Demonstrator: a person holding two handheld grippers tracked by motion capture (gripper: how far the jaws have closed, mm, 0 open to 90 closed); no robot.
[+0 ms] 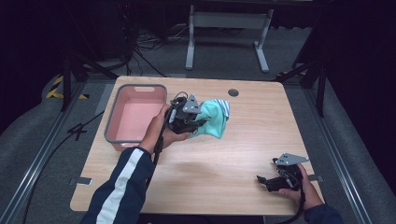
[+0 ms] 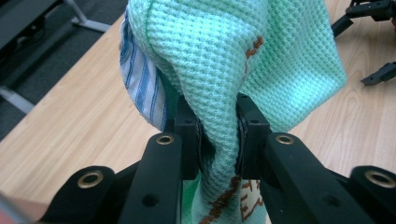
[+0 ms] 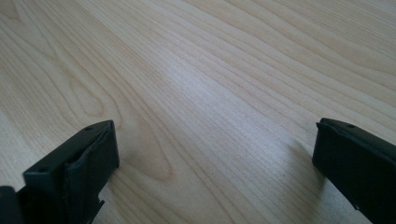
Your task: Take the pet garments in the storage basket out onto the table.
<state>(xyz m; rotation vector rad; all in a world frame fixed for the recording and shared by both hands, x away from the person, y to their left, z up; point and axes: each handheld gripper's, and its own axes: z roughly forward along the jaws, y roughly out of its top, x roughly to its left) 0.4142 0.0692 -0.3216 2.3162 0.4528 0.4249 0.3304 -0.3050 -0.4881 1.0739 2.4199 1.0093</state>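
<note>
- To the left of my left gripper sits the pink tub (image 1: 135, 116), close beside the hand on the wooden table (image 1: 224, 154).
- My left gripper (image 1: 198, 123) has its jaws clamped tight on a bunched fold of the mint-green waffle cloth (image 2: 233, 60), which hangs off the jaws above the table; a blue-striped cloth (image 2: 140, 88) shows just behind it.
- My right gripper (image 1: 262, 180) rests well apart, low on the table, jaws spread wide with bare wood between them.
</note>
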